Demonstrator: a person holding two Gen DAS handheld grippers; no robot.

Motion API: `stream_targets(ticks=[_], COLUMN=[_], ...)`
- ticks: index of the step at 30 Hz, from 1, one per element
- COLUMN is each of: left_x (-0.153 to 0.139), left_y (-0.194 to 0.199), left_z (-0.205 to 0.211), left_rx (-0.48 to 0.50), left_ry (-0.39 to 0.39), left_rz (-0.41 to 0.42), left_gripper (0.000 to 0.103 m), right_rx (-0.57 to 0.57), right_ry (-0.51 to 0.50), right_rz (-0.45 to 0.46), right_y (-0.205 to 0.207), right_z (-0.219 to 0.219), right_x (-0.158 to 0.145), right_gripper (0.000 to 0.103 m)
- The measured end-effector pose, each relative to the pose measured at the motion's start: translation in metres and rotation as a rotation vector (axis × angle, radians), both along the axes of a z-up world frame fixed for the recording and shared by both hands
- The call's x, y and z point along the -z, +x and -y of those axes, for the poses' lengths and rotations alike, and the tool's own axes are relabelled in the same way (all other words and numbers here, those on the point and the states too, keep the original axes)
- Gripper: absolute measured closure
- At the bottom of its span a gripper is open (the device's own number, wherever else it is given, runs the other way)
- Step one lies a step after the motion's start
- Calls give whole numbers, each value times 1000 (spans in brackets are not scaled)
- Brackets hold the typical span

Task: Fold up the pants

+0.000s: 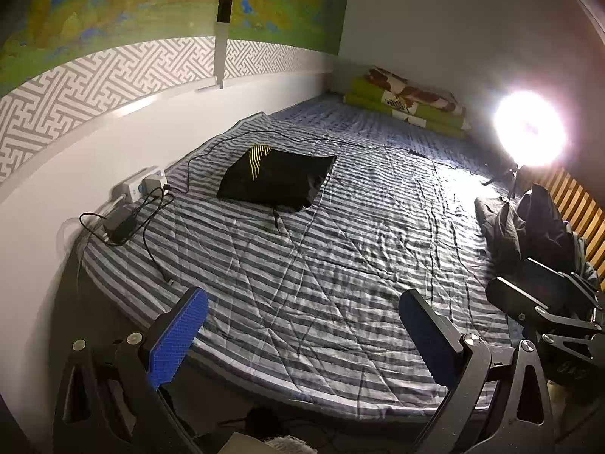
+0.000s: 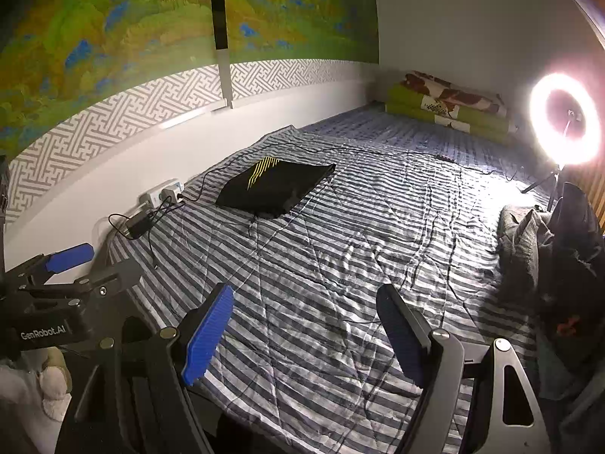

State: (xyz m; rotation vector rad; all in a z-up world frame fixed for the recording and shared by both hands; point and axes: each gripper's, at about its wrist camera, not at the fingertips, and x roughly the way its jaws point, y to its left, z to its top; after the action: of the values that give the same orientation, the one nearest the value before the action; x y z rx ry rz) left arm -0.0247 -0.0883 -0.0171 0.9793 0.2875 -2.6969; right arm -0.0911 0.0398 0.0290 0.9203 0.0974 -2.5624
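Your left gripper [image 1: 302, 335] and right gripper [image 2: 306, 335] both gape wide with nothing between their ribbed blue pads; the black pants [image 2: 274, 186] lie folded flat near the bed's wall-side edge on the wrinkled striped quilt [image 2: 340, 265]; a ring light [image 2: 565, 119] glares at the far right edge.

One legible marking found: "GenRobot.AI", white lettering on the black body of the left claw [image 2: 72, 257], seen at the left edge of the right wrist view. No other text, number or label is readable.
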Motion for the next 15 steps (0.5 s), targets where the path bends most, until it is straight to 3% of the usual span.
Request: stream_targets(ticks=[15], left_x=[-2], left_y=[-8], left_z=[4], left_rx=[14], left_ry=[4], left_rz=[-7], left_gripper=[1], right_rx=[2], right_ry=[-3], right_rz=[0], right_y=[-5], right_z=[2], right_x=[0], right_gripper=[28])
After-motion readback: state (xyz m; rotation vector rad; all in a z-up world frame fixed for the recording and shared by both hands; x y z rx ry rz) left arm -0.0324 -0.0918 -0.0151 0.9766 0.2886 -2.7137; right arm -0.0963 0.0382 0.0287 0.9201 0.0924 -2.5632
